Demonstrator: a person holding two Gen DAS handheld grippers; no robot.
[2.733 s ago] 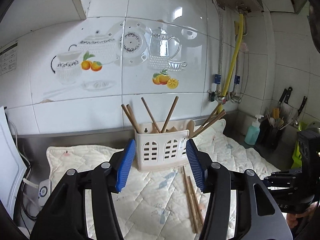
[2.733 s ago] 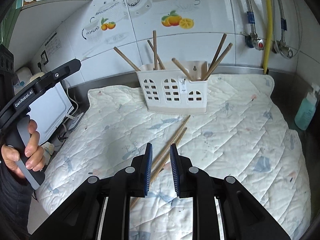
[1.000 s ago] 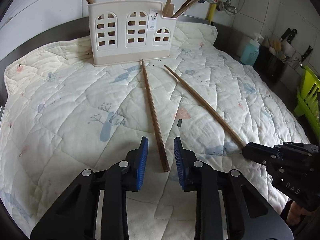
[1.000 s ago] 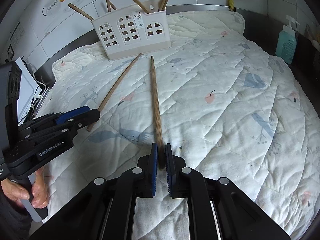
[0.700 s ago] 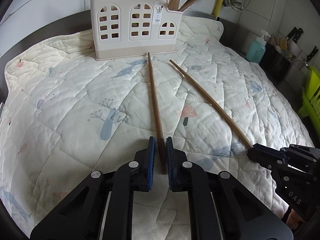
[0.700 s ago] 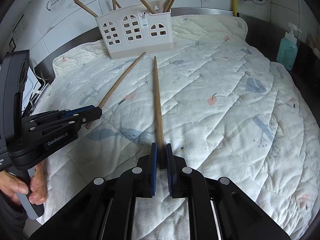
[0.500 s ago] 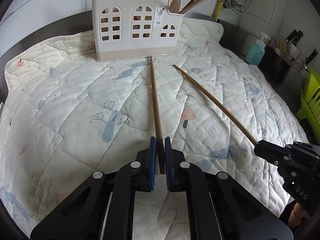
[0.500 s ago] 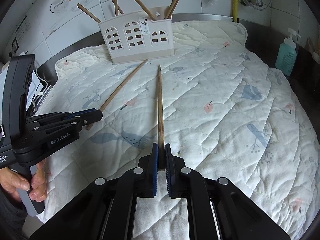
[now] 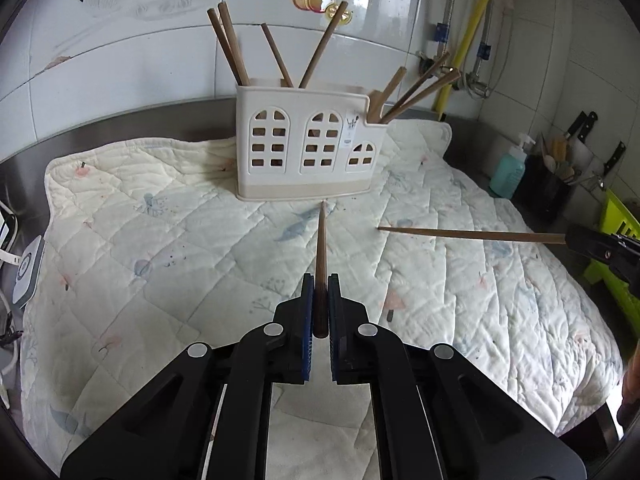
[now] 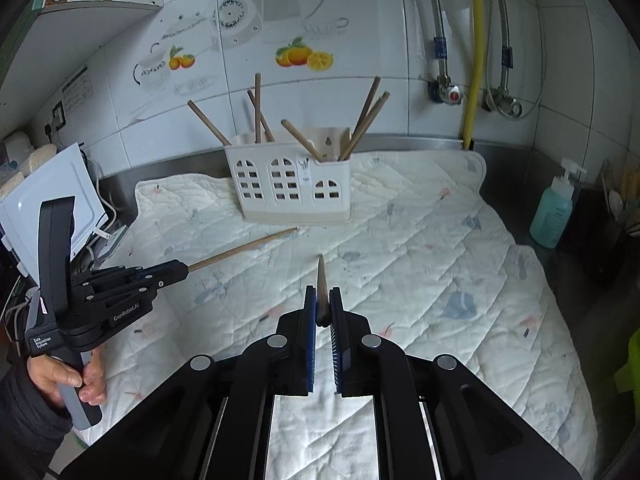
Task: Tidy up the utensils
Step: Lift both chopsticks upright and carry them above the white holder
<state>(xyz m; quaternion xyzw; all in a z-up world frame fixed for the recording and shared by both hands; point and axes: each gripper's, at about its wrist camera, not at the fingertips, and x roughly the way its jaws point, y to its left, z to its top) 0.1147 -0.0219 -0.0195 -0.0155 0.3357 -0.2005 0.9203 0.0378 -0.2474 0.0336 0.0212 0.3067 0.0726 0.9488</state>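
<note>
A white utensil holder (image 9: pixel 308 148) with arched holes stands on the quilted mat (image 9: pixel 180 248) by the wall, with several wooden chopsticks standing in it; it also shows in the right wrist view (image 10: pixel 292 184). My left gripper (image 9: pixel 319 284) is shut on a wooden chopstick (image 9: pixel 321 240) held above the mat, tip toward the holder. My right gripper (image 10: pixel 322 298) is shut on another chopstick (image 10: pixel 320 276), also lifted. Each held stick shows from the other view: the right one (image 9: pixel 472 235), the left one (image 10: pixel 244 247).
A teal soap bottle (image 10: pixel 554 212) and a dark knife and utensil pot (image 9: pixel 556 184) stand at the right on the steel counter. A white appliance (image 10: pixel 52 200) with cables sits at the left. A yellow pipe (image 10: pixel 474 52) and valves run down the tiled wall.
Both grippers closed on the two chopsticks that lay on the mat and have lifted them off it, tilting up so the holder and wall come into view.
</note>
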